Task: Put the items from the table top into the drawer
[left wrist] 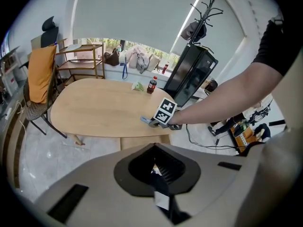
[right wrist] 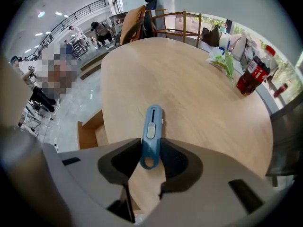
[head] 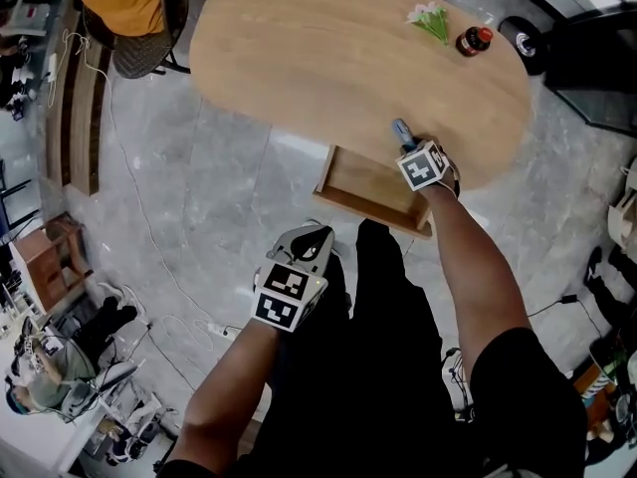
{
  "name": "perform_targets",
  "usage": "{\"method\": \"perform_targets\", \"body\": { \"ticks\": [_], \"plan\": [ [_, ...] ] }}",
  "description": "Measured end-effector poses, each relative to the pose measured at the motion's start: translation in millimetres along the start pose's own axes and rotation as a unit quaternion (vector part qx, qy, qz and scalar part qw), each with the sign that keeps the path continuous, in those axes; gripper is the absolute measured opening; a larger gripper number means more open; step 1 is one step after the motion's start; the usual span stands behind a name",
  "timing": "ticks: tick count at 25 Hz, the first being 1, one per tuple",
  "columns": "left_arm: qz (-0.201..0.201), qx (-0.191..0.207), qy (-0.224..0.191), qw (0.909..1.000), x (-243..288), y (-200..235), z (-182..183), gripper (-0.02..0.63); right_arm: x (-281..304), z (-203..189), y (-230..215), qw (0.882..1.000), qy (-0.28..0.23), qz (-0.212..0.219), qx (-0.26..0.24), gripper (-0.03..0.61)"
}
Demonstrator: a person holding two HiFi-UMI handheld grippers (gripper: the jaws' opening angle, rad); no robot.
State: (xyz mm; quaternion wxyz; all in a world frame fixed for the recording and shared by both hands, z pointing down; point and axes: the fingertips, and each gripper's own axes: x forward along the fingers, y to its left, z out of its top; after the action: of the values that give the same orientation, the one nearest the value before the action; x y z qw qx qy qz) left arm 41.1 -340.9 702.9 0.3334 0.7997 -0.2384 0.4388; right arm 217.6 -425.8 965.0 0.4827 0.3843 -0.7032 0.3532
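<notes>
A blue utility knife (right wrist: pixel 151 134) lies flat near the front edge of the oval wooden table (head: pixel 328 58). My right gripper (right wrist: pixel 145 170) points steeply down over it, open, with the knife's tail end between its fingers. In the head view that gripper (head: pixel 408 142) is just above the open wooden drawer (head: pixel 370 189), which is pulled out under the table's edge. A cola bottle (head: pixel 475 40) and a green-stemmed flower bunch (head: pixel 430 18) are at the table's far right. My left gripper (head: pixel 307 239) hangs shut over the floor, holding nothing.
A chair with an orange cushion (head: pixel 127 8) stands at the table's far left. A black cabinet (left wrist: pixel 191 74) and a coat rack (left wrist: pixel 202 13) are past the right end. Cables (head: pixel 149 237) run over the grey floor. A seated person (head: pixel 40 381) is at lower left.
</notes>
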Motion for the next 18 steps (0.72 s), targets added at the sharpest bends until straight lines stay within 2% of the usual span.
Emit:
{"method": "perform_targets", "body": {
  "ticks": [5,11,14,18],
  "plan": [
    [-0.01,0.011,-0.008,0.9999,-6,0,2,0.002,-26,-2,13,1.0,-0.022,0.012,0.016,0.12],
    [-0.032,0.034,-0.008,0.9989,-3,-7,-9,0.002,-58,-24,44,0.998,-0.054,0.016,0.031,0.12],
    [-0.038,0.034,-0.007,0.9987,2,-6,-19,0.002,-60,-43,78,0.998,-0.051,0.026,0.002,0.12],
    [-0.045,0.027,-0.004,0.9986,7,-8,-31,0.002,-42,-79,120,0.998,-0.019,0.043,-0.048,0.12]
  ]
}}
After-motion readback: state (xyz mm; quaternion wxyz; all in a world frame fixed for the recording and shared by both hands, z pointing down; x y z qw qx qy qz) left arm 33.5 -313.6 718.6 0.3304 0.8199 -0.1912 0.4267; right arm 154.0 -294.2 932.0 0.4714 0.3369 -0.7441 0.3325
